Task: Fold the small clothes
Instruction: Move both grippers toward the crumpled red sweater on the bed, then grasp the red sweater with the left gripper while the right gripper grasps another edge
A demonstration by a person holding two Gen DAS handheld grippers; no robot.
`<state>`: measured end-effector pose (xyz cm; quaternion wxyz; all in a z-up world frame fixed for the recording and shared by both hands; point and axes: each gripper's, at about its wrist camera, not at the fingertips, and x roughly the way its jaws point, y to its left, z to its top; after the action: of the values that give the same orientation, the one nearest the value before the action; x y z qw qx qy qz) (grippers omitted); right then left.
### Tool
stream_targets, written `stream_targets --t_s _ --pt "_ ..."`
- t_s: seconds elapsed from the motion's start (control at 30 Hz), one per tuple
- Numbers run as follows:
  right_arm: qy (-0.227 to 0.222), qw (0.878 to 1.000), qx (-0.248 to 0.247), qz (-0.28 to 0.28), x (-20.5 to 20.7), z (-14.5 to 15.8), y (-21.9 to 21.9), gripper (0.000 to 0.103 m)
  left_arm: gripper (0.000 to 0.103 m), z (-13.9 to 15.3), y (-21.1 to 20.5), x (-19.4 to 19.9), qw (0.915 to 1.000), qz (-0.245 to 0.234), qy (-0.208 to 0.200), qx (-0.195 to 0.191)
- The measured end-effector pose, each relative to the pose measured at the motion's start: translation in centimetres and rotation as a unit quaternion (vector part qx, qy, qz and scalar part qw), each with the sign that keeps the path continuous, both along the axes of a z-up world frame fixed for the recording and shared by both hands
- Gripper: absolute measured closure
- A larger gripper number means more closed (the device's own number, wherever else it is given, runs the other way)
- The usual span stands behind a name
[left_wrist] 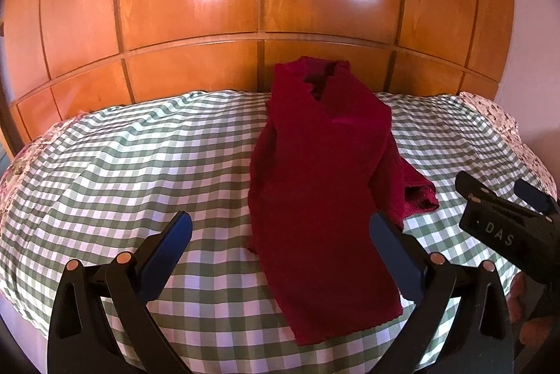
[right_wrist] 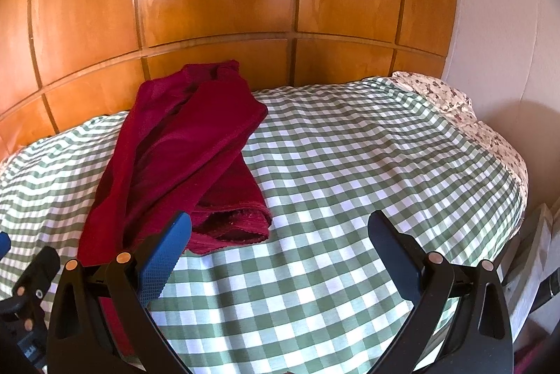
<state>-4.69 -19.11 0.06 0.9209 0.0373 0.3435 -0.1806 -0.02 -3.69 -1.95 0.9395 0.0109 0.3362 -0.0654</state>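
A dark red knit garment (left_wrist: 315, 185) lies lengthwise on the green-and-white checked cloth (left_wrist: 140, 164), partly folded, with a sleeve end (left_wrist: 420, 195) sticking out at its right. My left gripper (left_wrist: 280, 230) is open and empty, just above the garment's near part. In the right wrist view the garment (right_wrist: 182, 146) lies at the left, its folded sleeve end (right_wrist: 234, 223) nearest. My right gripper (right_wrist: 276, 230) is open and empty over bare cloth, to the right of the garment. The right gripper also shows in the left wrist view (left_wrist: 504, 195).
The checked cloth (right_wrist: 350, 164) covers a table, with a floral cloth (right_wrist: 465, 115) showing at the edges. A wooden wardrobe (left_wrist: 245, 6) stands right behind. A white wall (right_wrist: 497, 24) is at the right. The left gripper shows at the lower left edge of the right wrist view (right_wrist: 21, 286).
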Motion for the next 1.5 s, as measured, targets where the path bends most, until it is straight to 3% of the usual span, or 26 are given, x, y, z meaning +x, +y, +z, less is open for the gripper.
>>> stream_targets --t_s 0.3,0.4,0.47,0.53,0.6,0.67,0.73,0.83,0.93,0.97,1.0,1.1,1.2,1.3,1.43,1.47,1.5 --pt "0.011 1.0 0.008 -0.013 0.5 -0.7 -1.0 0.003 0.003 -1.4 -1.6 0.4 0.9988 -0.043 0.021 0.009" --pt "0.014 1.0 0.008 -0.017 0.6 -0.9 -1.4 0.003 0.012 -2.3 -2.3 0.7 0.9972 -0.064 0.034 0.018" --pt "0.017 1.0 0.009 -0.021 0.8 -1.1 -1.8 0.003 0.031 -3.2 -3.1 1.1 0.9949 -0.082 0.051 0.029" --pt "0.018 1.0 0.009 -0.024 0.9 -1.1 -2.2 0.003 0.033 -4.6 -4.1 1.5 0.9916 -0.099 0.068 0.049" --pt "0.019 0.999 0.014 -0.025 1.0 -1.1 -2.7 0.003 0.043 -5.9 -4.9 1.8 0.9882 -0.112 0.08 0.068" --pt "0.015 0.999 0.03 -0.018 1.2 -0.9 -3.4 0.003 0.081 -7.1 -5.3 2.3 0.9852 -0.12 0.094 0.079" --pt "0.005 0.999 0.046 -0.007 1.3 -0.5 -3.9 0.003 0.088 -6.7 -4.3 2.7 0.9871 -0.113 0.098 0.056" --pt "-0.014 0.996 0.09 0.02 2.0 0.3 -4.8 0.004 0.09 -4.3 -0.7 3.3 0.9895 -0.108 0.092 -0.031" --pt "-0.016 0.989 0.135 0.062 3.4 0.7 -4.8 0.024 0.09 -1.8 3.6 4.3 0.9863 -0.088 0.082 -0.112" --pt "-0.012 0.985 0.154 0.077 4.1 0.7 -4.7 0.03 0.09 -0.6 6.0 5.0 0.9803 -0.085 0.079 -0.159" --pt "-0.007 0.98 0.173 0.092 4.7 0.6 -4.5 0.036 0.09 0.2 7.5 5.5 0.9791 -0.072 0.069 -0.177" --pt "0.017 0.961 0.236 0.144 7.1 0.0 -3.2 0.048 0.09 2.0 11.5 7.7 0.9804 -0.033 0.044 -0.189" --pt "0.041 0.937 0.291 0.186 9.7 -0.9 -1.1 0.048 0.09 3.0 14.3 10.1 0.981 -0.016 0.037 -0.19" --pt "0.058 0.913 0.352 0.2 11.6 -1.8 0.0 0.048 0.09 3.9 13.9 10.6 0.9838 -0.042 0.028 -0.172" --pt "0.058 0.871 0.446 0.199 14.5 -2.8 0.9 0.047 0.09 3.4 12.3 9.9 0.9803 -0.085 0.038 -0.174" --pt "0.061 0.859 0.467 0.198 15.2 -3.0 1.1 0.046 0.09 3.0 12.1 9.6 0.9789 -0.091 0.044 -0.177" --pt "0.063 0.851 0.483 0.197 15.8 -3.2 1.4 0.038 0.09 2.4 11.9 9.3 0.9766 -0.097 0.052 -0.185"
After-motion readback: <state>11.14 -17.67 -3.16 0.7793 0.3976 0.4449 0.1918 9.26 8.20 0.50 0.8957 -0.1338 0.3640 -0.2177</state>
